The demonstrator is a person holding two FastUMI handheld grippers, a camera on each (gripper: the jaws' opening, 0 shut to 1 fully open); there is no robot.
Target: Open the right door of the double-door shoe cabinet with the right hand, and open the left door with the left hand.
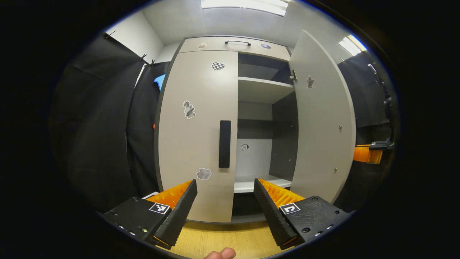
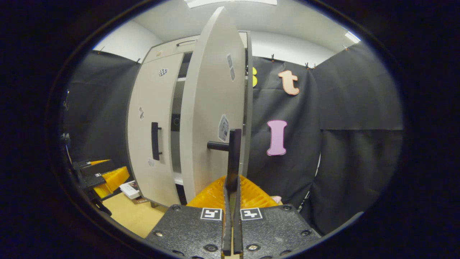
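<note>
Booth: black cloth walls on both sides, a white ceiling with bright lamps, and a pale wooden floor (image 1: 215, 239) under the shoe cabinet (image 1: 233, 42).
Cabinet: it stands in front of me, grey-beige, with a top drawer (image 1: 201, 45) and shelves (image 1: 264, 88) inside that I see through the open half.
Right door: the right door (image 1: 323, 118) is swung well out from the cabinet; in my right gripper view I see it nearly edge-on, with its outer face toward me.
Right door handle: the dark bar handle (image 2: 233, 158) stands off the door on a short post, and it goes down between my right fingers.
Right tongs: my right gripper (image 2: 231, 190) is closed on this handle; the two jaws meet almost fully, with the bar between them.
Left door: the left door (image 1: 197, 133) is shut, flat against the cabinet front, with some small stickers on it.
Left door handle: the black vertical handle (image 1: 225, 144) sits near the inner edge of this door, above and between my left fingers, not touched.
Left tongs: my left gripper (image 1: 225, 196) is wide open and holds nothing; it is near the left door but apart from it.
Step now: I judge the first half is done or nearly done, and the second half begins.
Next move: I think I must bring the left tongs forward and a little up, so the handle comes between the jaws, then close and pull outward to the left.
Care: the handle is narrow, so the jaws should be centred on it before closing.
</note>
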